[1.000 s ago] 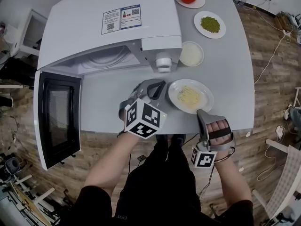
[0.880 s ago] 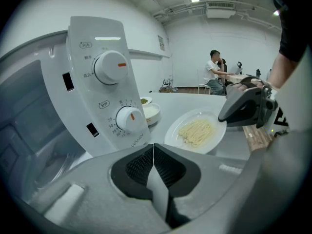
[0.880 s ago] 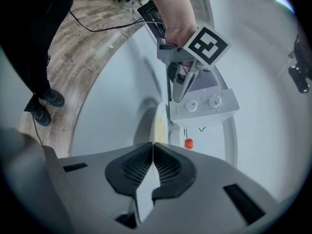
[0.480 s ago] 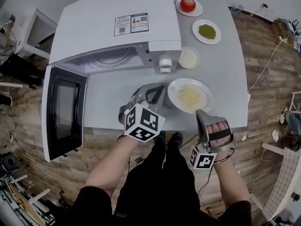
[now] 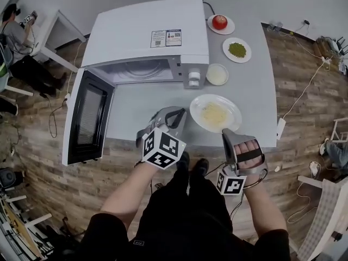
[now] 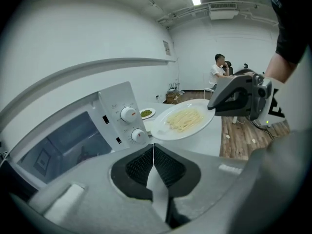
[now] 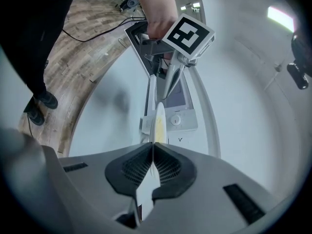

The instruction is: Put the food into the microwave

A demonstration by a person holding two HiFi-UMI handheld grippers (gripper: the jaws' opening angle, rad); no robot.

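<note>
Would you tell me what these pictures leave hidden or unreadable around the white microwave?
- White microwave, its cavity: head view, mostly hidden under its own top.
- Small printed label on that top: head view, print too small to read.
- Left gripper and round white plate of pale noodles: head view, the gripper's body covers its tips, so contact is unclear.

White plate [image 5: 197, 116] of pale noodles [image 5: 213, 113], level, its near rim clamped in the right gripper [image 5: 228, 131]; to its left stands the white microwave [image 5: 147, 42], door [image 5: 89, 118] wide open.
</note>
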